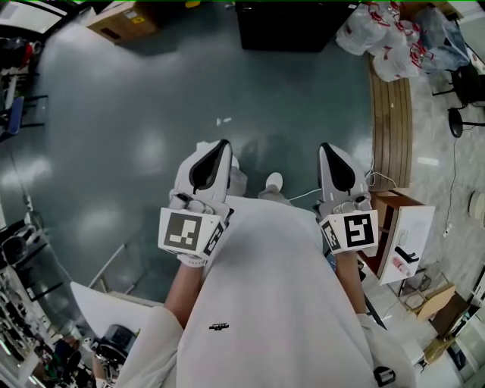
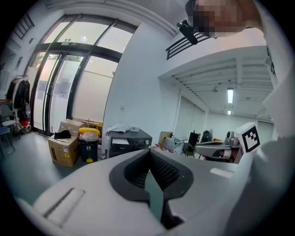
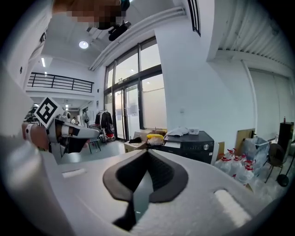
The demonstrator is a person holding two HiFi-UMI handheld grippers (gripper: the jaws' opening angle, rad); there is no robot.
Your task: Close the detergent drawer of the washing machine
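A dark front-panel appliance, which looks like the washing machine (image 1: 292, 26), stands across the grey floor at the top of the head view. It also shows far off in the left gripper view as the washing machine (image 2: 129, 140) and in the right gripper view as the washing machine (image 3: 191, 144). Its detergent drawer is too small to make out. My left gripper (image 1: 221, 145) and right gripper (image 1: 326, 148) are held side by side in front of my body, well short of the machine. Both point forward with their jaws together and nothing between them.
Cardboard boxes (image 1: 121, 21) sit left of the machine, beside a bin with a yellow bag (image 2: 88, 143). White plastic bags (image 1: 379, 34) and water bottles (image 3: 228, 163) lie to its right. A wooden strip (image 1: 390, 121) and a small white cabinet (image 1: 405, 242) line the right side.
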